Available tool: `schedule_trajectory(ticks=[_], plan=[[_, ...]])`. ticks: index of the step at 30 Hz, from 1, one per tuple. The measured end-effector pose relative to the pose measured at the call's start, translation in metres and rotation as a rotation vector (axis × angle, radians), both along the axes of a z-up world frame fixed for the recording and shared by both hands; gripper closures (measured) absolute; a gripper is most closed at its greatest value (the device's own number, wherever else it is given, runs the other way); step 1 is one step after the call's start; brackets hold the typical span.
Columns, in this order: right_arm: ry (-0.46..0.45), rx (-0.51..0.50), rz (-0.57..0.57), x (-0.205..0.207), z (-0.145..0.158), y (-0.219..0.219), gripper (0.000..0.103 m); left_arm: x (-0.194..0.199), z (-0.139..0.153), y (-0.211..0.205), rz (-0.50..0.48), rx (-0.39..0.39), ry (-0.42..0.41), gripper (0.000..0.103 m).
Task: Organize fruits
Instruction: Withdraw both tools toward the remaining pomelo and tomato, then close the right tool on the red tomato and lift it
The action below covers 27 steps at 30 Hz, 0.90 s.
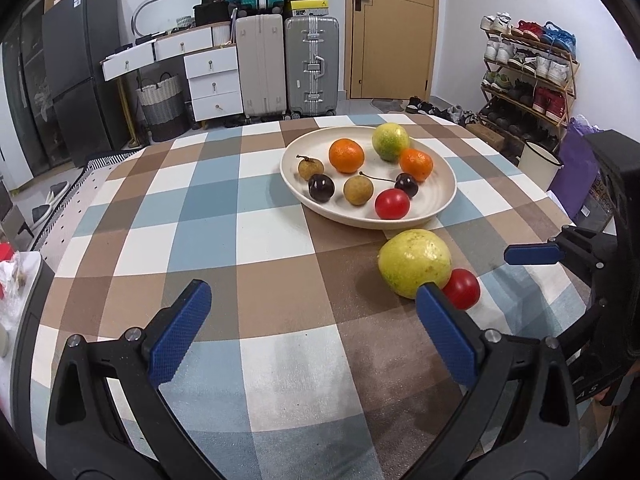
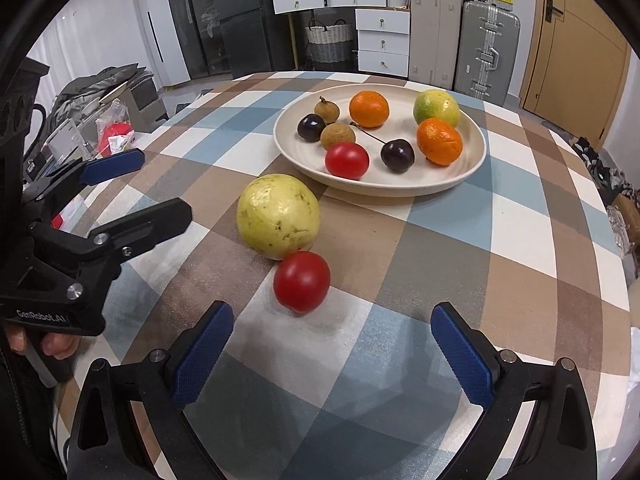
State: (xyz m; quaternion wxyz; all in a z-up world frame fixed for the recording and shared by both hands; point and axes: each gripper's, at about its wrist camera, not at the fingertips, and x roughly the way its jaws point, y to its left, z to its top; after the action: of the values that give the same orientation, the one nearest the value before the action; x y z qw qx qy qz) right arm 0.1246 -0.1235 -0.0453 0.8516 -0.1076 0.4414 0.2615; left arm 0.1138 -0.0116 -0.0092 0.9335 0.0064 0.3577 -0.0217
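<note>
A cream plate (image 1: 440, 208) (image 2: 472, 164) on the checked tablecloth holds two oranges, a green citrus, two dark cherries, two brown longans and a red tomato (image 2: 346, 160). A yellow-green guava (image 1: 414, 263) (image 2: 278, 216) and a second red tomato (image 1: 462, 289) (image 2: 302, 281) lie touching each other on the cloth in front of the plate. My left gripper (image 1: 314, 326) is open and empty, left of the guava. My right gripper (image 2: 332, 346) is open and empty, just short of the loose tomato. Each gripper shows in the other's view, the right one (image 1: 536, 254) and the left one (image 2: 120, 184).
The round table's (image 1: 200, 216) edge curves around left and right. Clutter and bags (image 2: 112, 128) sit off the table's left. Suitcases (image 1: 312, 64), white drawers, a door and a shoe rack (image 1: 528, 76) stand behind.
</note>
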Motion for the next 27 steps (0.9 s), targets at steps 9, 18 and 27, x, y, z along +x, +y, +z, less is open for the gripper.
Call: schedule_trajectory(ticks=[9, 18, 27], plan=[[-0.005, -0.008, 0.007, 0.001, -0.002, 0.006, 0.027, 0.006, -0.009, 0.005, 0.015, -0.028, 0.020, 0.001], [-0.004, 0.010, 0.039, -0.001, -0.003, 0.011, 0.048, 0.011, -0.015, 0.008, 0.032, -0.034, 0.035, 0.001], [-0.005, 0.035, 0.050, -0.001, -0.003, 0.011, 0.073, 0.011, -0.017, 0.008, 0.033, -0.037, 0.038, 0.001]])
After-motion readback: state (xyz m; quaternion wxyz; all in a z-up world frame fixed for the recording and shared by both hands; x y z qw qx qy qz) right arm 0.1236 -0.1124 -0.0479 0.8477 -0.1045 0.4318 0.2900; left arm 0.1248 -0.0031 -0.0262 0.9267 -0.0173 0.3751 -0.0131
